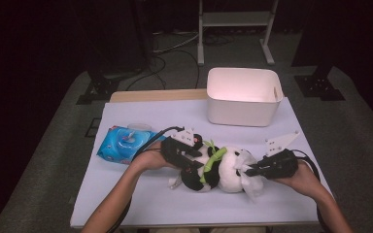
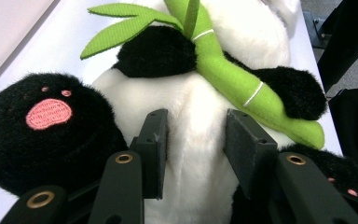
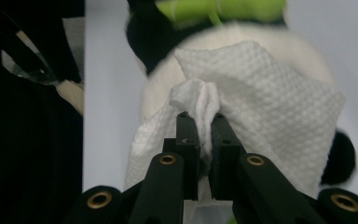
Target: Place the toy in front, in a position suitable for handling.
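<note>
The panda lies between left gripper and right gripper.

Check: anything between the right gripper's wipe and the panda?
Nothing visible. The right gripper is shut on the wipe, which already lies against the panda; the left gripper straddles the panda's belly.
</note>
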The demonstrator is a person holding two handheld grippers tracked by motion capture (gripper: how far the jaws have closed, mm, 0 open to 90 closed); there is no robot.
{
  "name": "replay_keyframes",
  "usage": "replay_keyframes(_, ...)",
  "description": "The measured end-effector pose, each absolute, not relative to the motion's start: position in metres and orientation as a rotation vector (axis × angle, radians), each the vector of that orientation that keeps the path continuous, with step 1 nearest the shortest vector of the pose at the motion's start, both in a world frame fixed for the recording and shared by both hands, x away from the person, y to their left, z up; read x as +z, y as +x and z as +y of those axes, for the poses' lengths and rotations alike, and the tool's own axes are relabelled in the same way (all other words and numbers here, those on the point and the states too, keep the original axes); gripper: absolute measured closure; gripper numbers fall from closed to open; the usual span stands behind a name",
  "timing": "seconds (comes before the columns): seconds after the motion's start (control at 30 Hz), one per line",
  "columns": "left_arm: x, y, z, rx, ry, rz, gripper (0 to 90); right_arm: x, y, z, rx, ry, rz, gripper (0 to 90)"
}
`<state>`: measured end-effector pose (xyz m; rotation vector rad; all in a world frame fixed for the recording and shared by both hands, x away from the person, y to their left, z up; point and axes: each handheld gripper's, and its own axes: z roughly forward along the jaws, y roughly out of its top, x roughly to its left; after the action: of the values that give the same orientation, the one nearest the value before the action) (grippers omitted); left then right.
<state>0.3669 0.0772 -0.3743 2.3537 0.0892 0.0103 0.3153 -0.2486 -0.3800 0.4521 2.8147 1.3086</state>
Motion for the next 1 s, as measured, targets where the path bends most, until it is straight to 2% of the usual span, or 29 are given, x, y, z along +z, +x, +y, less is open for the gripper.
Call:
replay_keyframes(0.17,-0.373,0.367,0.081,0.019,2.340,0.093,58.5,-0.372,0.315,-0.231,1.255,0.369,2.832,83.9)
replay_keyframes(0.57,-0.362,0.367,0.094,0.042,2.340,0.130,47.7,-0.391,0.313,-0.262,1.273,0.518,2.832,83.8)
replay_keyframes(0.73,-0.369,0.368,0.096,-0.031,2.326,0.142,47.6,-0.400,0.312,-0.274,1.259,0.579,2.822,83.7)
replay_keyframes(1.0,-0.373,0.365,0.085,-0.020,2.340,0.131,50.2,-0.390,0.310,-0.261,1.306,0.516,2.805,83.6)
